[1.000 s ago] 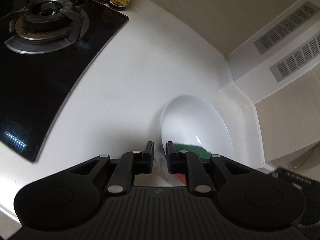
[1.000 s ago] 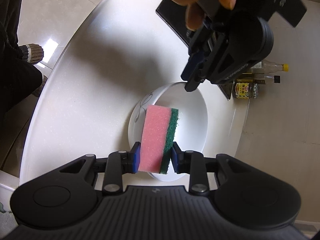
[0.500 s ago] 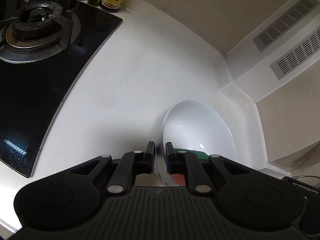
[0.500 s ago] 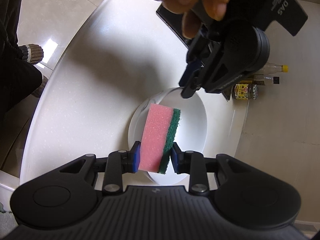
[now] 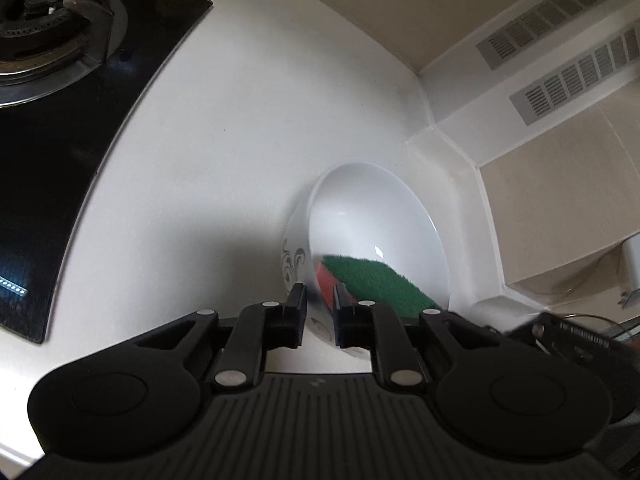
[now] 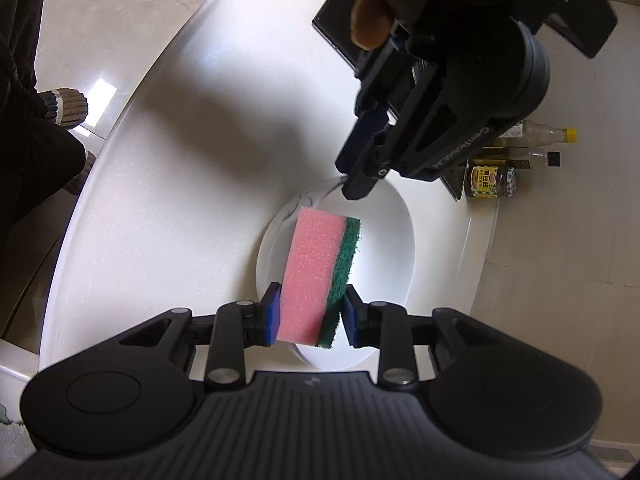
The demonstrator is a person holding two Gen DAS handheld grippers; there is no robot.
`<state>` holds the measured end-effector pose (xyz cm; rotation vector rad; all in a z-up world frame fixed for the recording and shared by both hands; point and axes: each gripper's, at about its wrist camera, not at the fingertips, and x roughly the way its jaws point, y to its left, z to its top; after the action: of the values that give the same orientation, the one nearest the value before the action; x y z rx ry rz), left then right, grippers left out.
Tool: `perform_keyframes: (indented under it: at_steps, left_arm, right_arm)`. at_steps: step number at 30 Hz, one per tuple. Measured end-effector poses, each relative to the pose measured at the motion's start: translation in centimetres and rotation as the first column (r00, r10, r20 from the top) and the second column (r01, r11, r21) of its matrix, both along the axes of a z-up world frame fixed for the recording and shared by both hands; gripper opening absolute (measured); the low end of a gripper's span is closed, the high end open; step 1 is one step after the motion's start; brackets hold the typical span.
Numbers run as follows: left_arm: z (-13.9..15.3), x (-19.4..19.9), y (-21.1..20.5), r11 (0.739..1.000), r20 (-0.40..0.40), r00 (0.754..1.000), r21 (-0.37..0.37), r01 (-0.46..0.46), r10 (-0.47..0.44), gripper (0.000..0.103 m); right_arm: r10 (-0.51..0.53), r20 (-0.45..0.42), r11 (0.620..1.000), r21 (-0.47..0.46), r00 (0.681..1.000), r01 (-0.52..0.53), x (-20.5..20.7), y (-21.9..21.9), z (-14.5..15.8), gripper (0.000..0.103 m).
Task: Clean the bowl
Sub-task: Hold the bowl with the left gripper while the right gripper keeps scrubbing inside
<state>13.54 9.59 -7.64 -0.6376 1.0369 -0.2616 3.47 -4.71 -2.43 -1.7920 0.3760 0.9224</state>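
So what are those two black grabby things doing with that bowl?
A person is cleaning a white bowl on the kitchen counter, with a tool in each hand. The right tool is clamped on a pink and green sponge, holding it over the bowl's inside. The left tool straddles the bowl's rim beside the stove, with its jaws opening, so it doesn't look clamped. Whether the sponge touches the bowl is hard to tell.
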Motion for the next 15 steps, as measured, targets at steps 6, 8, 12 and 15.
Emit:
perform_keyframes:
  at_steps: [6, 8, 12, 15]
  left_arm:
    - [0.3, 0.1, 0.4, 1.000, -0.004, 1.000, -0.007, -0.018, 0.018, 0.011]
    - [0.6, -0.8, -0.2, 1.000, 0.004, 1.000, -0.013, -0.019, 0.019, 0.009]
    - [0.3, -1.7, -2.1, 1.000, -0.010, 1.000, 0.029, 0.000, 0.001, 0.018]
    - [-0.1, -1.0, -1.6, 1.000, -0.018, 1.000, 0.016, -0.003, 0.003, 0.019]
  right_arm:
    - [0.002, 0.009, 1.000, -0.017, 1.000, -0.002, 0.1, -0.4, -1.0, 0.027]
    - [0.002, 0.008, 1.000, -0.015, 1.000, -0.001, 0.1, -0.4, -1.1, 0.027]
    - [0.002, 0.004, 1.000, -0.018, 1.000, -0.002, 0.2, -0.3, -0.4, 0.027]
    - [0.006, 0.007, 1.000, -0.022, 1.000, -0.006, 0.1, -0.2, -0.5, 0.027]
